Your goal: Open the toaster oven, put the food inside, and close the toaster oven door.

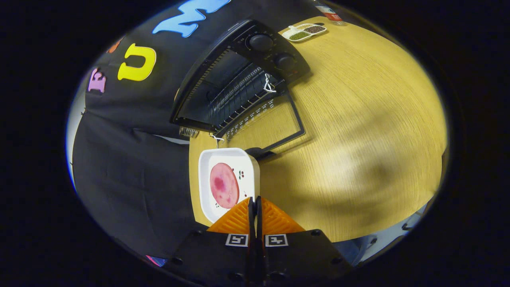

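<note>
Toaster oven at table's far side against booth wall, door dropped open flat onto tabletop, rack visible inside. White dish with pink meat slice just ahead of door. Gripper fingers clenched on dish's near rim. Small divided tray beyond oven.
</note>
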The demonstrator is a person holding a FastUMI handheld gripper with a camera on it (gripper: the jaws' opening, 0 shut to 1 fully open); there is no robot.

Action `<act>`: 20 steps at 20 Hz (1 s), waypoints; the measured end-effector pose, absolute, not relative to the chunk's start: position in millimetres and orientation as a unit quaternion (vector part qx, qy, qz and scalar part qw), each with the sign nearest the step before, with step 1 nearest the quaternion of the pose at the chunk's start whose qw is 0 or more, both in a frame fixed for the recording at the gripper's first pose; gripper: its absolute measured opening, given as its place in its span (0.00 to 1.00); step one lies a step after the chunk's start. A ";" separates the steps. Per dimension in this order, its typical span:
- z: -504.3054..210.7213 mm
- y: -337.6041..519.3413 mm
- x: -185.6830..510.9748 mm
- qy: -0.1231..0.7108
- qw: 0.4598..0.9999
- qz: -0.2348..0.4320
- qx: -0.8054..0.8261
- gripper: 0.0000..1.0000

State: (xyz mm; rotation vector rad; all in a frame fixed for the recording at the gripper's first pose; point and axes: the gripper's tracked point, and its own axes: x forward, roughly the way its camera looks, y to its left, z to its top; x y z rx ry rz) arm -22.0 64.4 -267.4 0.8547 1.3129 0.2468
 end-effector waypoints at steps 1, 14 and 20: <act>-268.3 68.5 -16.4 0.584 0.704 0.101 0.391 0.02; -284.0 102.6 52.7 0.480 0.716 -0.059 0.504 0.02; -294.5 118.8 84.2 0.424 0.698 -0.122 0.565 0.02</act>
